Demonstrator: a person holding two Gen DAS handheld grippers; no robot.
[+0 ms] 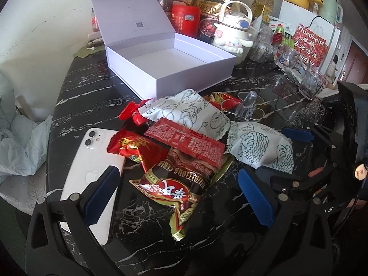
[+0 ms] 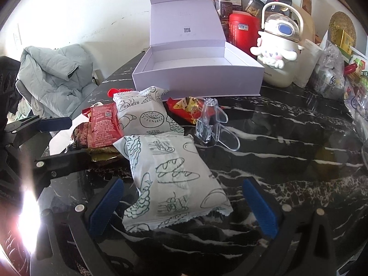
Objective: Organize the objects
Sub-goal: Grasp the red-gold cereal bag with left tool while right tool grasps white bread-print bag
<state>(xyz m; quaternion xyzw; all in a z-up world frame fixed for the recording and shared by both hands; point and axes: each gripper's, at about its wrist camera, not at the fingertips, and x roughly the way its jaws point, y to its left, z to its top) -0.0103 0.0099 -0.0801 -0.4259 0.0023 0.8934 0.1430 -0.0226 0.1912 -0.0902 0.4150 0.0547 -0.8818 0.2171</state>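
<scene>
An open white box (image 1: 174,69) (image 2: 197,73) stands empty on the black marble table (image 1: 92,96), lid up. In front of it lies a pile of snack packets: two white bread packets (image 1: 191,112) (image 2: 170,174), a flat red packet (image 1: 188,142), a dark cereal packet (image 1: 179,184), a red-gold packet (image 1: 135,149). A white phone (image 1: 92,168) lies to their left. My left gripper (image 1: 179,195) is open over the cereal packet. My right gripper (image 2: 184,207) is open around the near bread packet. It also shows in the left wrist view (image 1: 283,154).
A clear plastic clip (image 2: 209,122) lies right of the packets. A white cartoon kettle (image 1: 234,34) (image 2: 278,53), a red tin (image 1: 186,18), jars and bags crowd the table's back and right. A grey jacket (image 2: 55,73) hangs on a chair at the left.
</scene>
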